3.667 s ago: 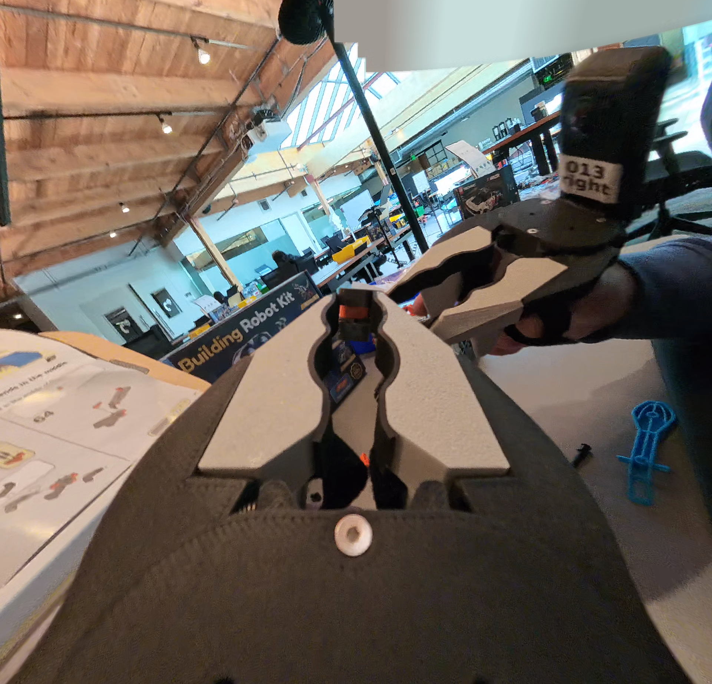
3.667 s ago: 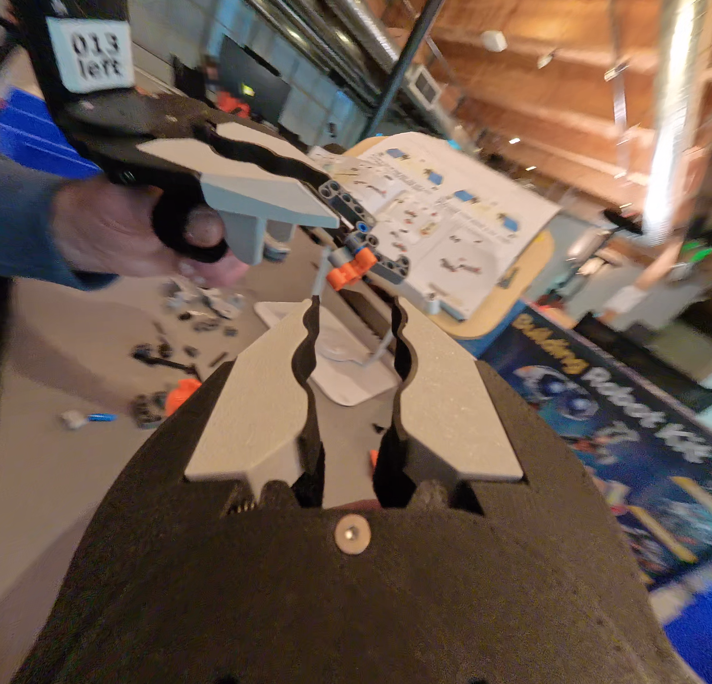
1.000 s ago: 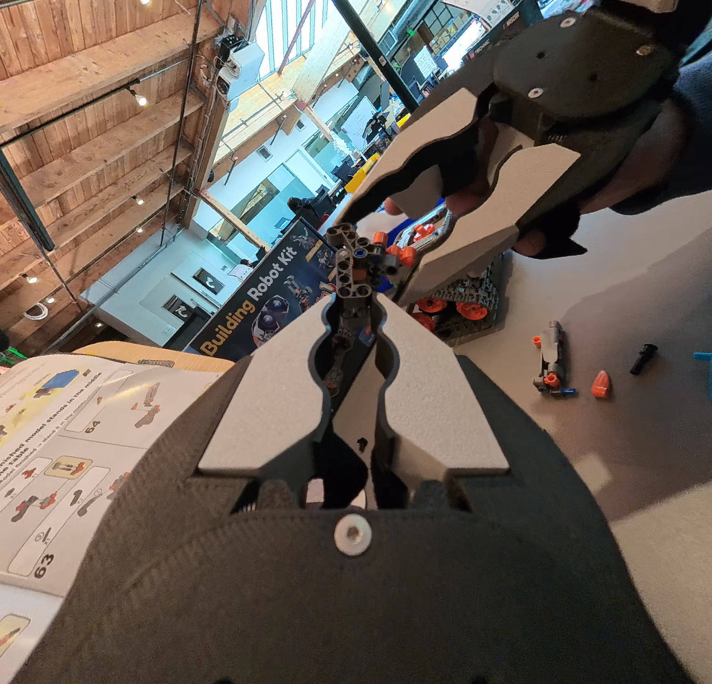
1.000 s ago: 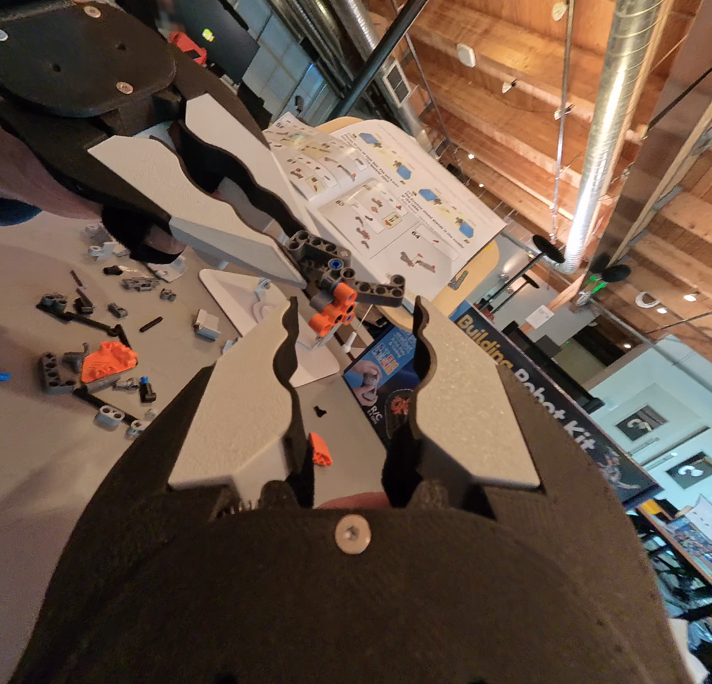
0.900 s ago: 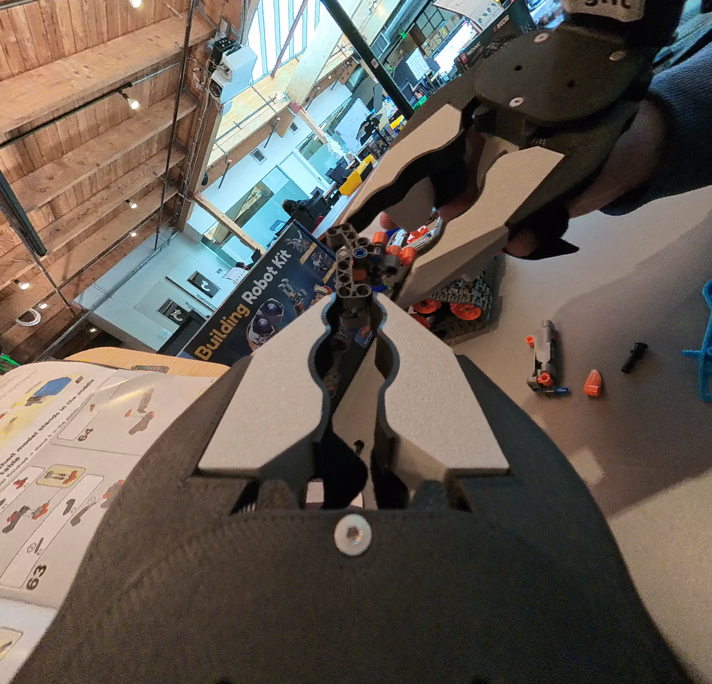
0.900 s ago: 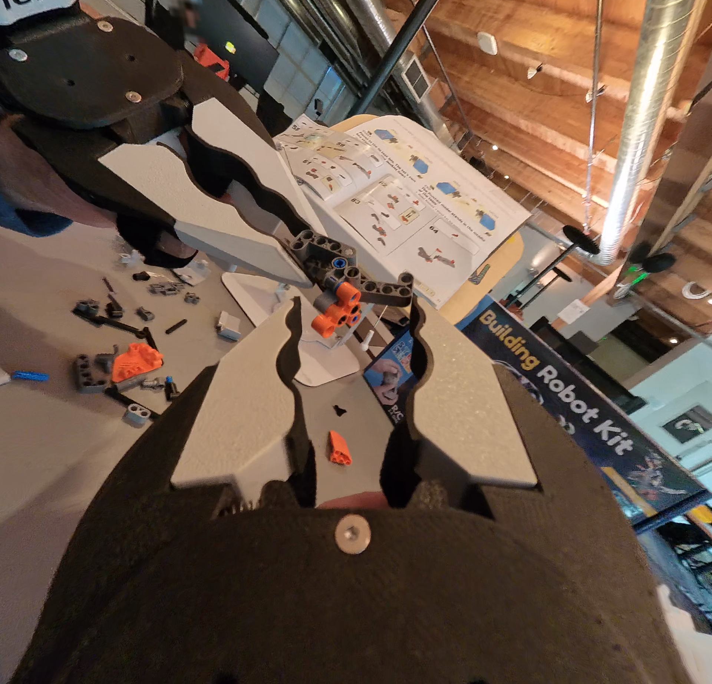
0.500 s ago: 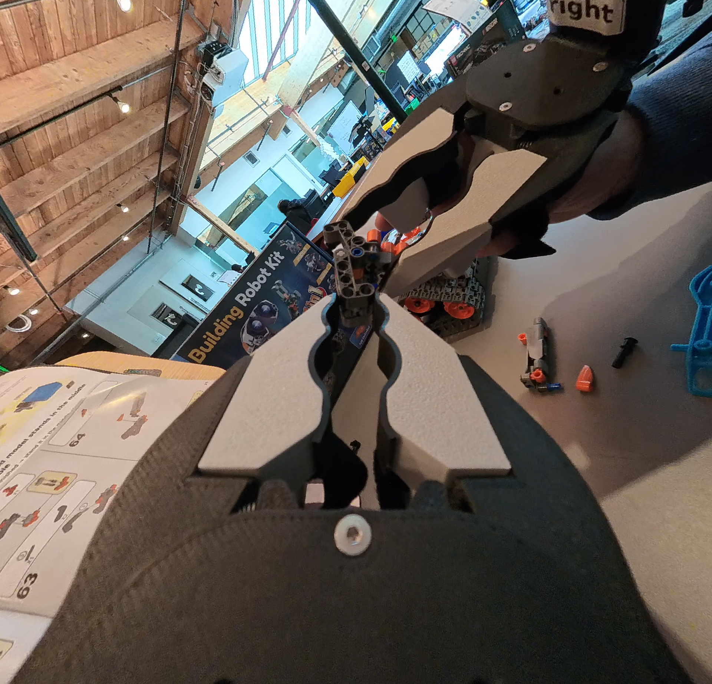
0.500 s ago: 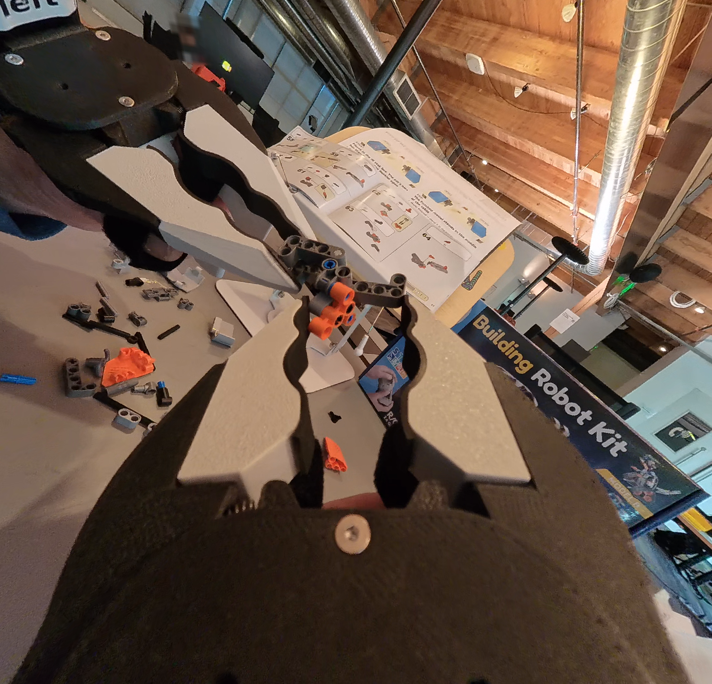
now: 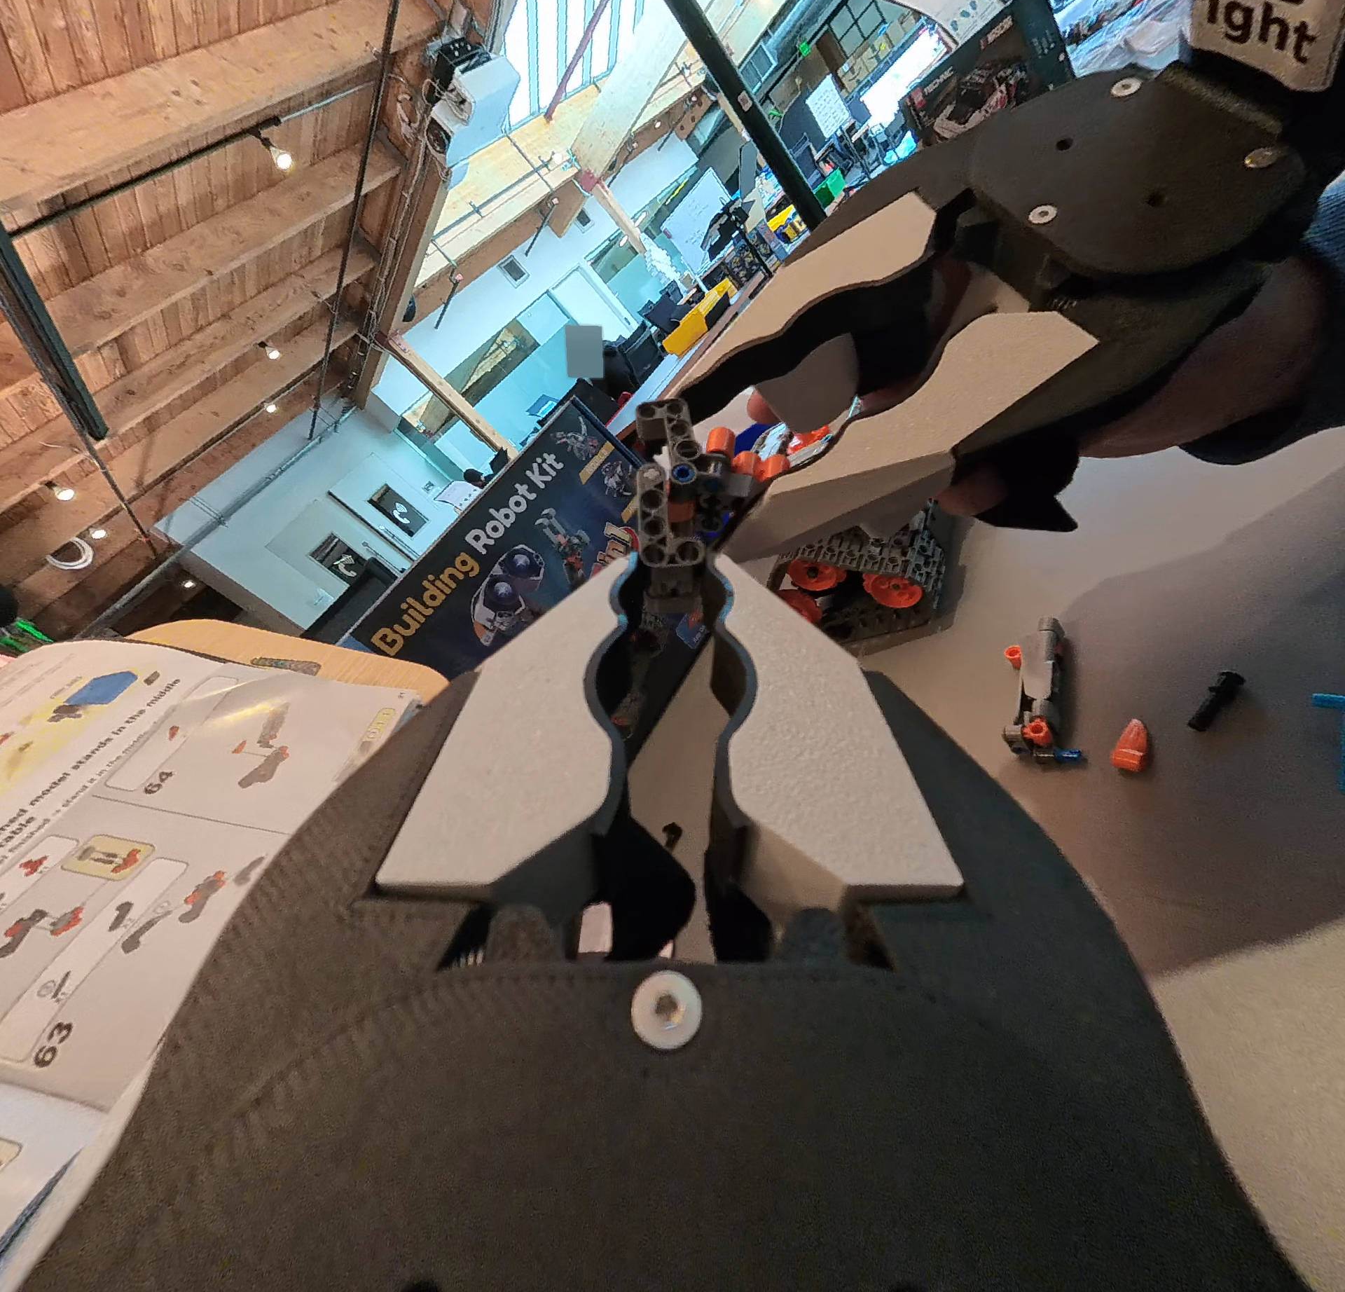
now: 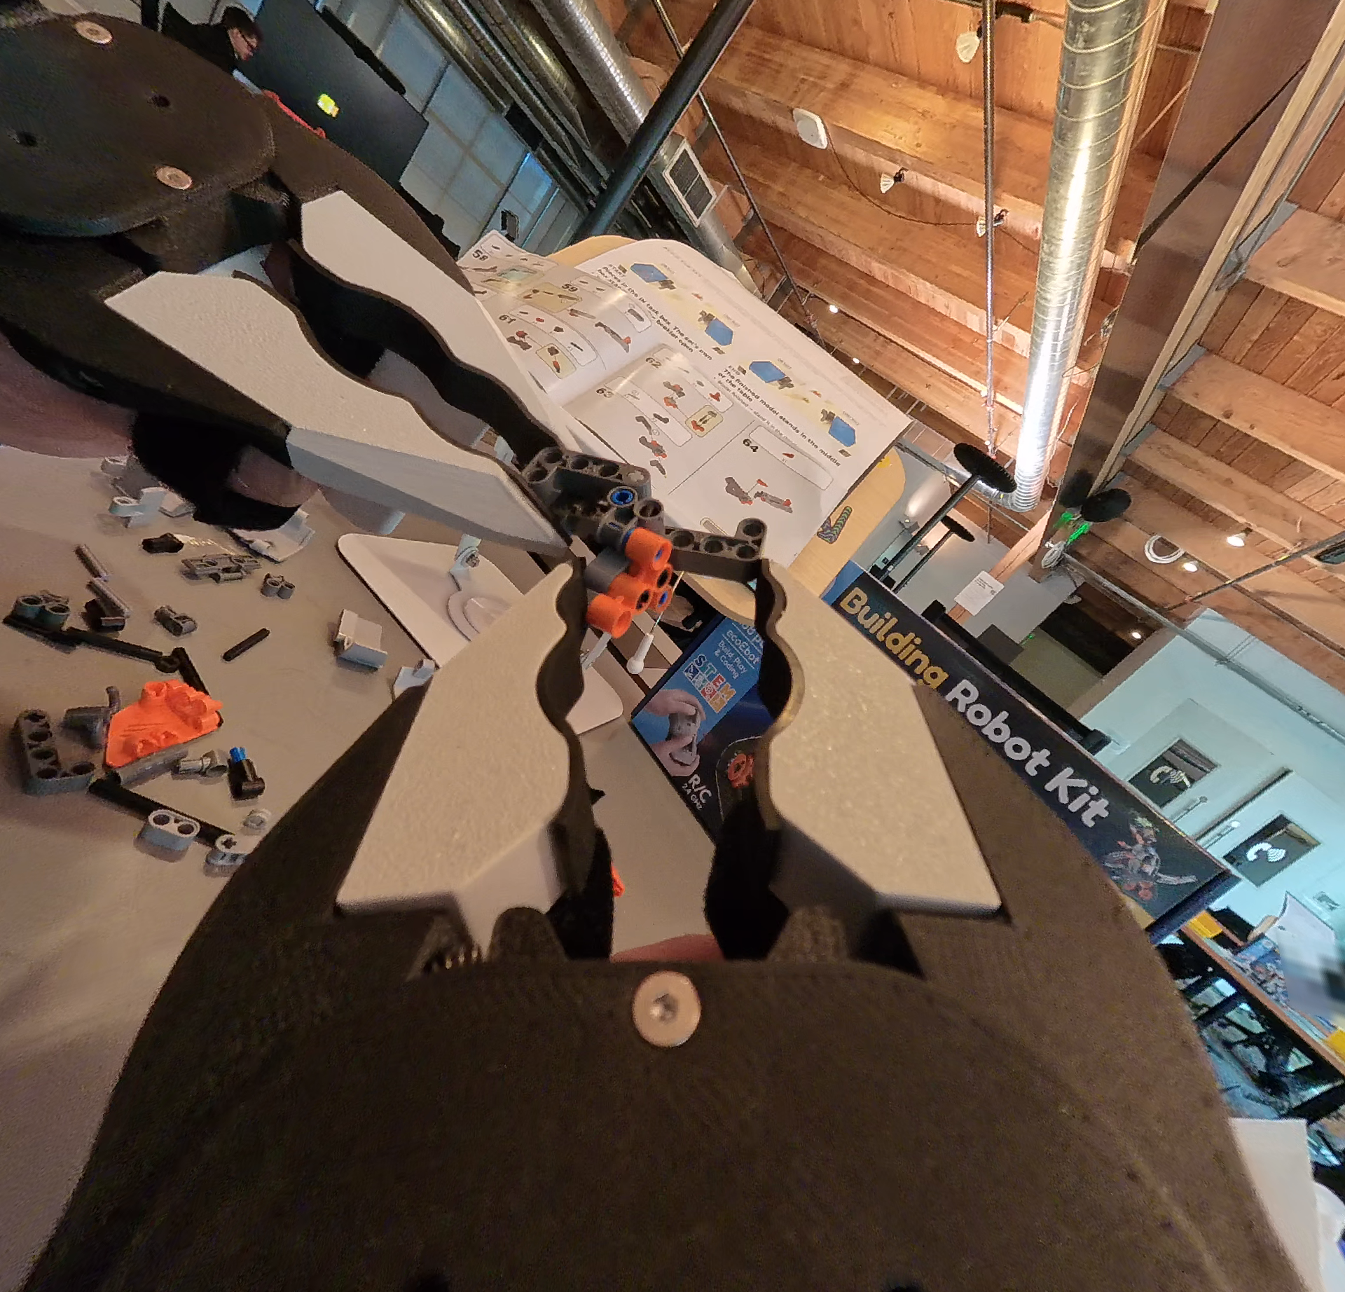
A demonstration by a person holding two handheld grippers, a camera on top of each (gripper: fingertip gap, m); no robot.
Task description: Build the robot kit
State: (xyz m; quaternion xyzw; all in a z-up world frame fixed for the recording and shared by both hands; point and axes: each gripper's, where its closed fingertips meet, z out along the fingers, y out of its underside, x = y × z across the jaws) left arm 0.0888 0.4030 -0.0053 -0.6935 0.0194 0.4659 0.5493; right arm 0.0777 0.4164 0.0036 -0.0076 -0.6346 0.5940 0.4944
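Items I log by finish:
- my left gripper [image 9: 666, 576]: grainy matt grey pads, rough black printed body, bright metal screw
- brick assembly [image 9: 673, 500]: smooth hard plastic, grey and orange
- instruction booklet [image 10: 699, 391]: glossy paper
- ceiling [image 10: 910, 129]: bare wood
- duct [image 10: 1070, 187]: shiny metal

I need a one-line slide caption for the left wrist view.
Left tongs grip a grey-and-orange brick assembly while the open right tongs close in.
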